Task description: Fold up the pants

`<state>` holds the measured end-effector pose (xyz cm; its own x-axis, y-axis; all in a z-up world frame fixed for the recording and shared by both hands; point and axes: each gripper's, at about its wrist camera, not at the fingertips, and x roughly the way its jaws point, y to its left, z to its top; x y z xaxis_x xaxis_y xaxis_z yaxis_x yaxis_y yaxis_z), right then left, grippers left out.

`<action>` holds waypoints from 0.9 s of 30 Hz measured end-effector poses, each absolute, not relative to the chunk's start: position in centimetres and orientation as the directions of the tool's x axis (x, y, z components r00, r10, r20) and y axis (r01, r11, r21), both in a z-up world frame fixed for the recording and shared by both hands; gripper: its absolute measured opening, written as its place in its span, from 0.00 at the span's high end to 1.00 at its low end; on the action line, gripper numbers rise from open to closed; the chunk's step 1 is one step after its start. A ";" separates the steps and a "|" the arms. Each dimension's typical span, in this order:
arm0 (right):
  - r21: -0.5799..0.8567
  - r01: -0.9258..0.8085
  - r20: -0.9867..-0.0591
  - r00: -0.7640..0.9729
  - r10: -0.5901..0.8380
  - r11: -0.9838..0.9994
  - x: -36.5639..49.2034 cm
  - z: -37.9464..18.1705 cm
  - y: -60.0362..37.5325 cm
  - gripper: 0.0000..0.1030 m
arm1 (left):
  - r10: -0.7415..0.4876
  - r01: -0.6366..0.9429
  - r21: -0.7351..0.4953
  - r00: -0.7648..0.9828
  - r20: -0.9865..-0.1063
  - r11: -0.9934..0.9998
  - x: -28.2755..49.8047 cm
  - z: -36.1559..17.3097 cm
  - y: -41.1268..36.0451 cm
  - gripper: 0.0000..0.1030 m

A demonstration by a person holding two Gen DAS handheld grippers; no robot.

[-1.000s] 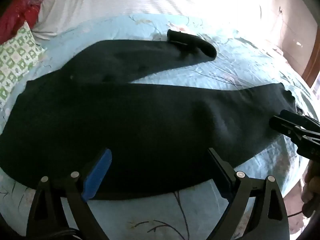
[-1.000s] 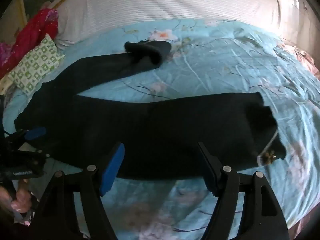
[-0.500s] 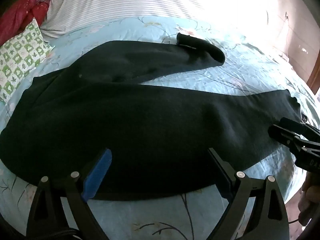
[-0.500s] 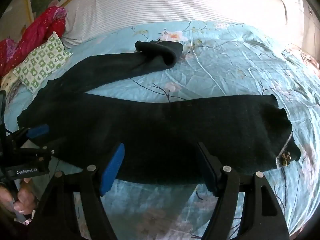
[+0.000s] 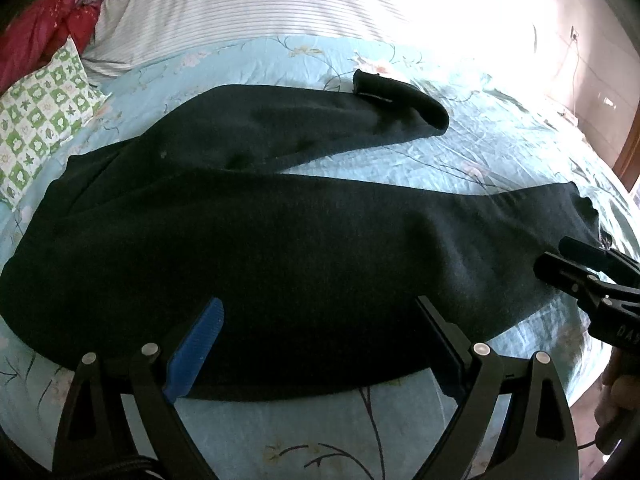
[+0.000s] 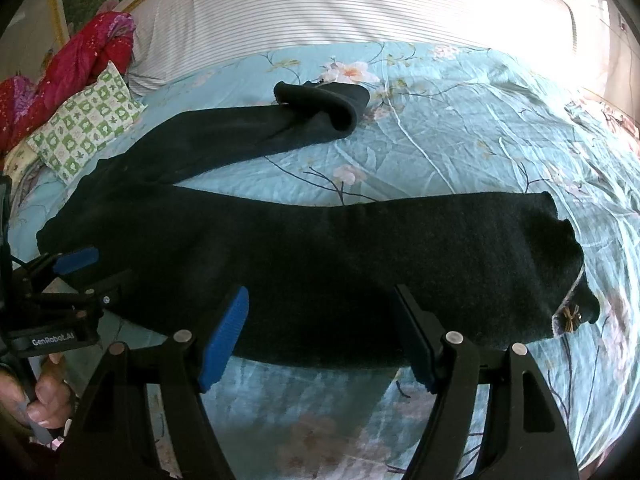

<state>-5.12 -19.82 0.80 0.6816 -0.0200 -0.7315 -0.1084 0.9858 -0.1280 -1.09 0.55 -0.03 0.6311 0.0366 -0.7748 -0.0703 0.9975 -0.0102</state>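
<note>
Black pants [image 5: 280, 256] lie spread flat on a light blue flowered bedspread [image 5: 500, 148], waist to the left. The near leg [image 6: 460, 248] runs right and ends in a hem with a small bow [image 6: 570, 316]. The far leg [image 6: 224, 140] angles to the back, its cuff [image 6: 332, 108] folded over. My left gripper [image 5: 320, 304] stands open over the near edge of the hip part, nothing between its fingers. My right gripper [image 6: 320, 291] stands open over the near leg's front edge. Each shows in the other's view: the left gripper [image 6: 96, 272] by the waist, the right gripper [image 5: 558, 258] by the hem.
A green-and-white checked pillow [image 6: 88, 124] and a red cloth bundle [image 6: 80, 60] lie at the back left. A white striped sheet [image 6: 340, 8] covers the head of the bed. The bed's edge and a wall with a socket [image 5: 574, 34] are at the right. A hand [image 6: 44, 396] grips the left handle.
The right wrist view shifted a little, so the pants sit further right in it; since half a second ago it is still. The left gripper and the pants stay as they were.
</note>
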 end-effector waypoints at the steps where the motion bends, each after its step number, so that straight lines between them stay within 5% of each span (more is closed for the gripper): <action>1: -0.128 -0.107 -0.732 0.681 -0.021 0.986 -5.1 0.8 -19.7 0.29 | 0.036 -0.070 -0.011 0.631 -0.775 0.997 -1.1 -0.1 0.6 0.08; 27: -0.128 -0.122 -0.735 0.678 -0.012 0.984 -5.1 1.2 -18.9 0.29 | 0.035 -0.072 -0.014 0.634 -0.773 0.997 -1.0 0.3 0.8 0.08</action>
<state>-5.11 -18.85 1.24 0.6780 -0.0118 -0.7349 -0.1217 0.9843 -0.1281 -0.98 0.78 0.26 0.6338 0.0347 -0.7728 -0.0721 0.9973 -0.0143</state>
